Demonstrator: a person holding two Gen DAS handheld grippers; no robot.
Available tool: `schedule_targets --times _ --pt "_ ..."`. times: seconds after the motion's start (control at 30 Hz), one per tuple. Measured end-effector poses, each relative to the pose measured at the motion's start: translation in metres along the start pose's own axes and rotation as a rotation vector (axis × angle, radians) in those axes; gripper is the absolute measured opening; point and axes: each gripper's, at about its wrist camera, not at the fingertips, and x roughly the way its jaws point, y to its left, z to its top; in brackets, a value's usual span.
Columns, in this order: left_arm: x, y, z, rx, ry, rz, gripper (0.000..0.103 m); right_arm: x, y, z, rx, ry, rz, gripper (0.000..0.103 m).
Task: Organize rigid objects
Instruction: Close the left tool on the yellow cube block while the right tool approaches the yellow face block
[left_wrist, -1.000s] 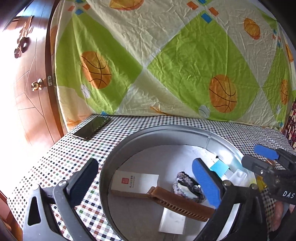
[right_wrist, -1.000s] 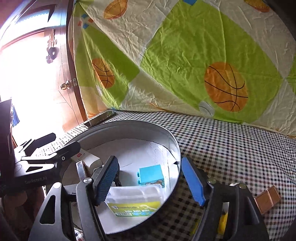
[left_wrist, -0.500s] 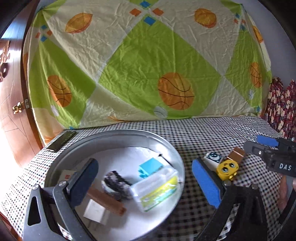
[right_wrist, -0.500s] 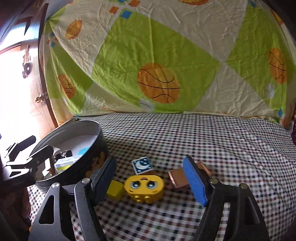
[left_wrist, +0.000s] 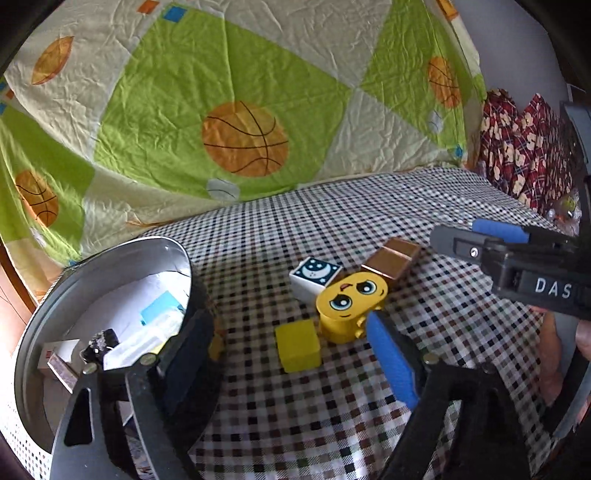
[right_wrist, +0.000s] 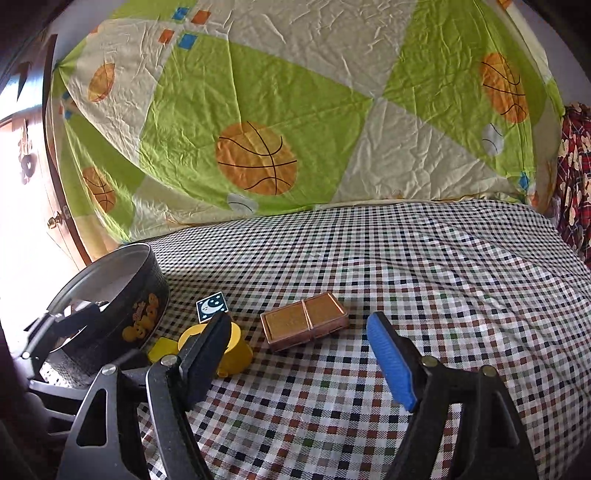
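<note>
Nearby, yellow block (left_wrist: 297, 345) beside round tin (left_wrist: 110, 258)

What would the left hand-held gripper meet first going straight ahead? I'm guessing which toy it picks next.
Most likely the yellow cube, centred between the open fingers of the left hand-held gripper. The yellow face toy sits just behind it; depth is uncertain.

Two wrist fisheyes, low, close over checked bedcover (left_wrist: 332, 221), facing hung quilt (right_wrist: 258, 92); both share tin (left_wrist: 110, 258) and toys.
</note>
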Motion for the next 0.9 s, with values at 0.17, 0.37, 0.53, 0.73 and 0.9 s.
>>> schedule_targets --times 0.17,0.37,0.53,0.73,0.9 --pt "0.021 -0.004 0.002 -0.01 0.096 -0.05 0.061 0.003 -0.005 0.0 0.026 0.011 0.009 0.081" --pt "0.044 0.003 -0.001 -0.06 0.21 -0.105 0.057 0.006 -0.008 -0.001 0.044 0.024 -0.007 0.081" --pt "0.051 0.007 0.0 -0.087 0.228 -0.114 0.039 0.01 -0.003 -0.001 0.016 0.039 -0.019 0.081" --pt "0.05 0.013 -0.002 -0.081 0.231 -0.104 0.028 0.01 0.003 -0.002 -0.007 0.045 -0.028 0.081" --pt "0.042 0.014 -0.001 -0.067 0.189 -0.071 0.028 0.017 0.018 -0.002 -0.044 0.06 0.017 0.081"
